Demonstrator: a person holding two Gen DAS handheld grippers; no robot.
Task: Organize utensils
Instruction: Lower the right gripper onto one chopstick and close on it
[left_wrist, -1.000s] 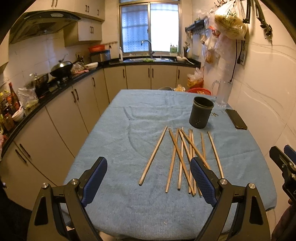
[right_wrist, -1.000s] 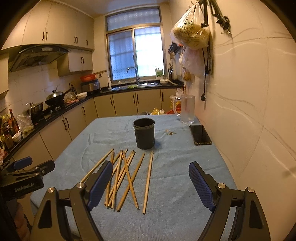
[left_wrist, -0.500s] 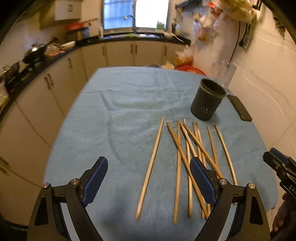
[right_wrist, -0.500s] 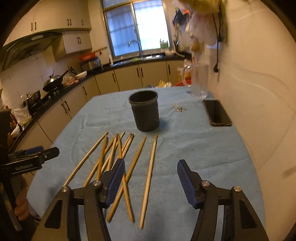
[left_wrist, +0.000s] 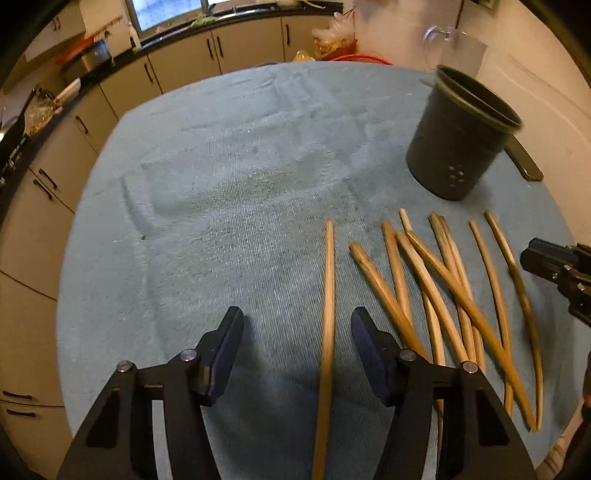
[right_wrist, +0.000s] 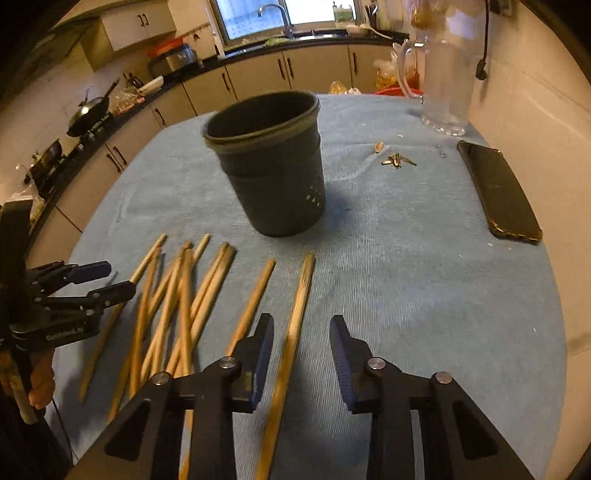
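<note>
Several wooden chopsticks lie spread on a blue cloth-covered table, below a dark utensil cup. My left gripper hangs low over the leftmost chopstick; that stick runs between the closing jaws, and the pads do not touch it. In the right wrist view my right gripper straddles the rightmost chopstick, its jaws closing with a gap still on both sides. The cup stands just beyond. Each gripper shows at the edge of the other's view: the right gripper and the left gripper.
A black phone lies at the right of the table, with small keys and a glass pitcher behind it. Kitchen cabinets and a counter with a wok run along the left. A wall borders the right.
Both grippers have dropped toward the table and tipped downward, so the chopsticks loom larger. Both pairs of jaws have narrowed, each now around one outer chopstick.
</note>
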